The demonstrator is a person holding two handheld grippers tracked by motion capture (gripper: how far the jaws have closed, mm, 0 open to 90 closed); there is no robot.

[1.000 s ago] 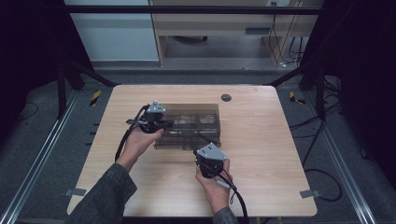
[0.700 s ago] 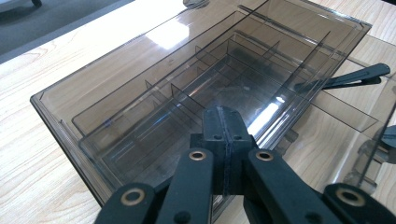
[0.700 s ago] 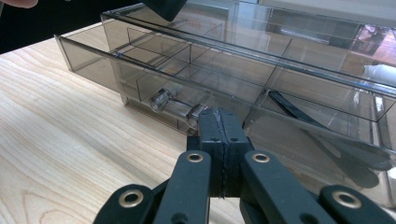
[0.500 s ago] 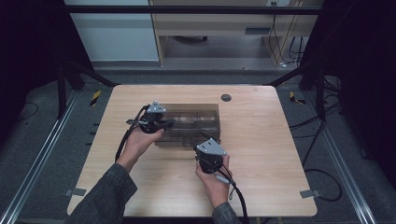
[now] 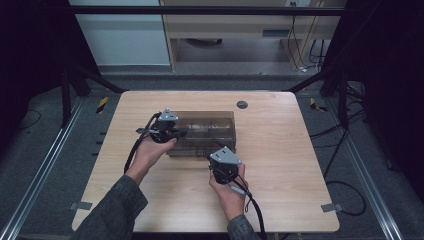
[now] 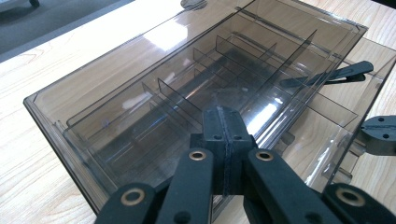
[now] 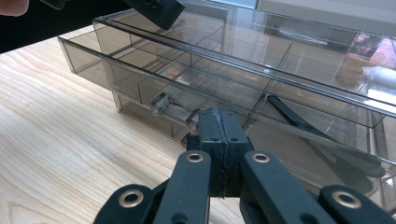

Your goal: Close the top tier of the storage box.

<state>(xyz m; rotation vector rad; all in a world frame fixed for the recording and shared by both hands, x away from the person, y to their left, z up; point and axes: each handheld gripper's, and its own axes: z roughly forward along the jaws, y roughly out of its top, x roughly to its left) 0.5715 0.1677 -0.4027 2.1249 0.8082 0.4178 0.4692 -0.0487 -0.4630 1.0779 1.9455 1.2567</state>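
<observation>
Resting left gripper (image 5: 172, 133), jaws together, atop smoky organizer box (image 5: 210, 120); right gripper (image 5: 220, 155), jaws together, at drawer knob (image 7: 161, 105).

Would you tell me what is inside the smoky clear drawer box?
Inside the drawer box are thin clear dividers forming compartments, and one long black item in the lower drawer. Glare and tinted walls hide what else the far compartments hold.

Smoky clear plastic organizer box (image 5: 207, 129) sits flat mid-counter, long side across. Thin dividers split the top tray into compartments. Lower drawer (image 7: 154, 105) with a clear knob (image 7: 161, 105) is pulled slightly out. A black flat utensil (image 6: 334, 74) lies inside, under the tray.
</observation>
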